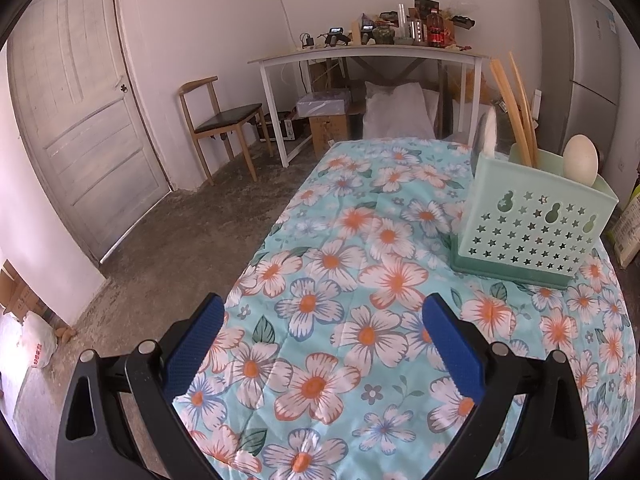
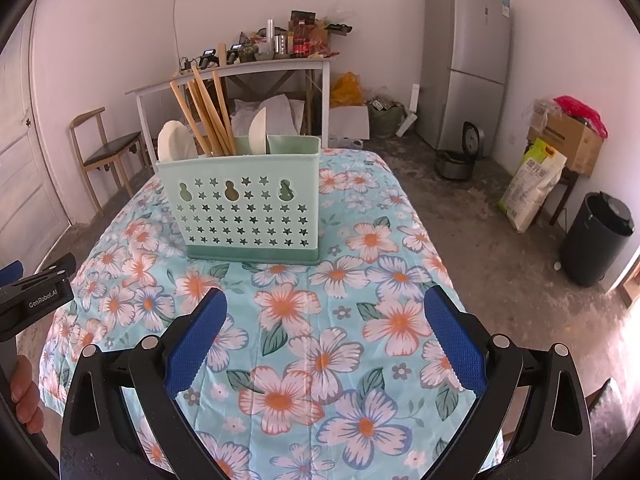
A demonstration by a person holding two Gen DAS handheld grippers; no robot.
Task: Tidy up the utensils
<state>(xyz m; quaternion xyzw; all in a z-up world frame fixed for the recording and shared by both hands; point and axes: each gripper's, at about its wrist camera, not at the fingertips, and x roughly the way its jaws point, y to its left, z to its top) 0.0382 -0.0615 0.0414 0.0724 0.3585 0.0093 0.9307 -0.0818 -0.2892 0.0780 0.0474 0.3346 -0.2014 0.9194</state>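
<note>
Right gripper (image 2: 324, 320) empty over floral tablecloth (image 2: 320, 300); fridge (image 2: 464, 64) behind.

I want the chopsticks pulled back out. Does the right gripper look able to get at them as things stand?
Probably yes. The right gripper is open and empty, the floral cloth ahead of it is bare, and the chopsticks stick up well above the green utensil holder rim, beside two white spoons.

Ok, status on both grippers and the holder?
Left hand-held gripper open, empty. Right hand-held gripper open, empty. Utensil holder upright, chopsticks and spoons inside. Nothing in the way.
</note>
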